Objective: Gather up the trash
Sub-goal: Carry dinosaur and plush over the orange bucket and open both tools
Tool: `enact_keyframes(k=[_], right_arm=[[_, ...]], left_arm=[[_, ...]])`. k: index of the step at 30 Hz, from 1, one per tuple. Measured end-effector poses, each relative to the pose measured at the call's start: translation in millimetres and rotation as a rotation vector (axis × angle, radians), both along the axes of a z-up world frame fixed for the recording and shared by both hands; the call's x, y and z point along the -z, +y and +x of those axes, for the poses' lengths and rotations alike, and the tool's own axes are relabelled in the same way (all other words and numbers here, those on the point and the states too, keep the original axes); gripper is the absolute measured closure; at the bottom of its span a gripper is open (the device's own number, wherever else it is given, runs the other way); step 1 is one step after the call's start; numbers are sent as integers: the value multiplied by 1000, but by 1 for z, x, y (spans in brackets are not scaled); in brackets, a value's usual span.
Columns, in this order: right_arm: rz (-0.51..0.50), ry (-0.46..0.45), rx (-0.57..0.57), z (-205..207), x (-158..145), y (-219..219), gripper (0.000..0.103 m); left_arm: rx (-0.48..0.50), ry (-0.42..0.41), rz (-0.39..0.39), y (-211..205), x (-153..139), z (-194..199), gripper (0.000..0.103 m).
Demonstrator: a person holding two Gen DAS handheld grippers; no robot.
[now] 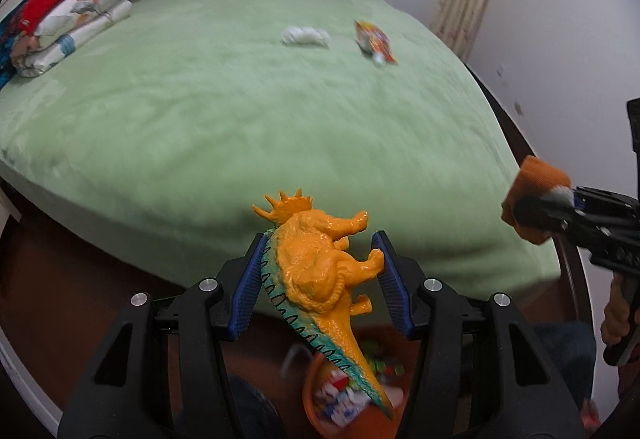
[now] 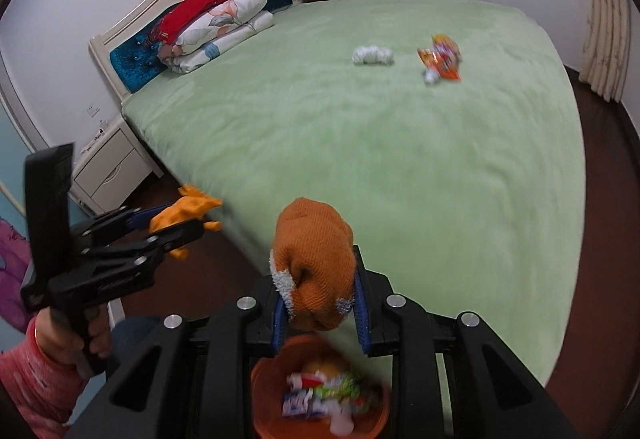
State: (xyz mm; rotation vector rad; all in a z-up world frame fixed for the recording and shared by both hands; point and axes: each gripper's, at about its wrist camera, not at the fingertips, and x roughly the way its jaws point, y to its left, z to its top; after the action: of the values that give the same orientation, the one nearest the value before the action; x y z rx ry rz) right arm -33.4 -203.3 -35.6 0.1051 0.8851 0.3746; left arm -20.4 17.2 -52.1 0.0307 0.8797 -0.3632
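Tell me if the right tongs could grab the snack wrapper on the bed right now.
Probably not yet: the right tongs are shut on an orange sock, and the snack wrapper lies far across the green bedspread. Nothing blocks the path, though.

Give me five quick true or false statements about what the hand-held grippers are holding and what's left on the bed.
1. The left hand-held gripper holds an orange toy dinosaur. True.
2. The right hand-held gripper is empty. False: it grips an orange sock.
3. A white crumpled wad lies on the green bed. True.
4. The snack wrapper is inside the orange bin. False: it lies on the bed.
5. The bin is empty. False: it holds wrappers.
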Motion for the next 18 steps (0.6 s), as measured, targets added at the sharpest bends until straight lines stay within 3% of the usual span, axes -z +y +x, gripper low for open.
enact_keyframes(k=[8, 13, 18], right_arm=[[53, 143, -6, -66, 58, -11, 77], [76, 277, 9, -78, 104, -11, 77], [38, 390, 28, -78, 148, -5, 77]], left_arm=[[77, 148, 37, -29, 58, -42, 51], [111, 245, 87, -45, 102, -62, 51], [112, 343, 120, -53, 144, -69, 51]])
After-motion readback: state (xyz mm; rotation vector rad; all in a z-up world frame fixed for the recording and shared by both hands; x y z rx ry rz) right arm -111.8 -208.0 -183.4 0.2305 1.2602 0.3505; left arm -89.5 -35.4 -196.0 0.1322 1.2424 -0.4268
